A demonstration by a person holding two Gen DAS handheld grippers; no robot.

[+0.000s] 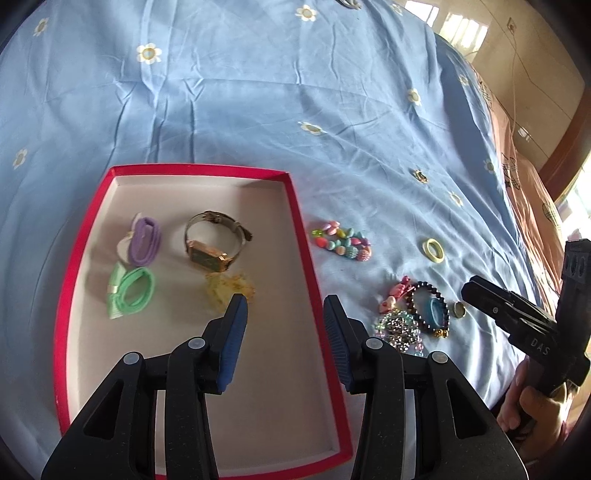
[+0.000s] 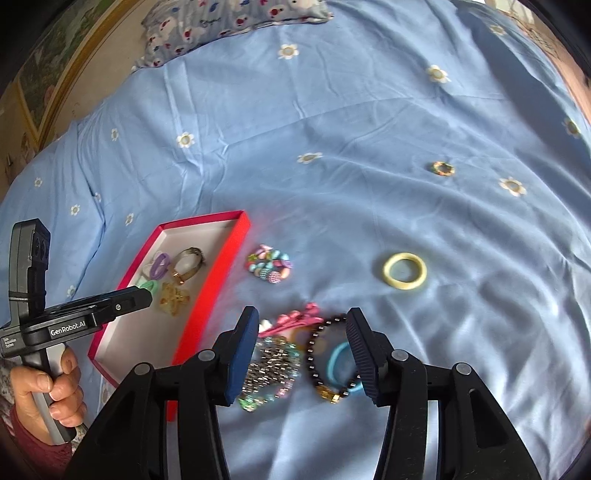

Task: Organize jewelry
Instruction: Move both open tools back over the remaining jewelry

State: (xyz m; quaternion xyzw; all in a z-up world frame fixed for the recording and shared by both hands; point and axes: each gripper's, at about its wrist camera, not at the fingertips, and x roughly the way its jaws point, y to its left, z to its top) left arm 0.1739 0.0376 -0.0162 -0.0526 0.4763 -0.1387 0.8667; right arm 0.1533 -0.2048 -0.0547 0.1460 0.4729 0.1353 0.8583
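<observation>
A red box (image 1: 306, 236) with a white floor lies on the blue bed sheet; it also shows in the right wrist view (image 2: 218, 273). In it lie a purple hair tie (image 1: 144, 242), a green hair tie (image 1: 133, 293), a gold watch (image 1: 214, 245) and a yellow clip (image 1: 231, 288). My left gripper (image 1: 284, 306) is open and empty above the box's right side. My right gripper (image 2: 301, 323) is open and empty above a pile: black bead bracelet (image 2: 314, 354), blue hair tie (image 2: 338, 363), sparkly bracelet (image 2: 269, 369), pink clip (image 2: 295, 319). A colourful bead bracelet (image 2: 269, 266) and a yellow ring (image 2: 404, 272) lie apart.
A small multicoloured ring (image 2: 442, 169) lies far out on the sheet. A patterned pillow (image 2: 221, 22) is at the head of the bed. The bed's right edge and a pink cover (image 1: 532, 192) show in the left wrist view.
</observation>
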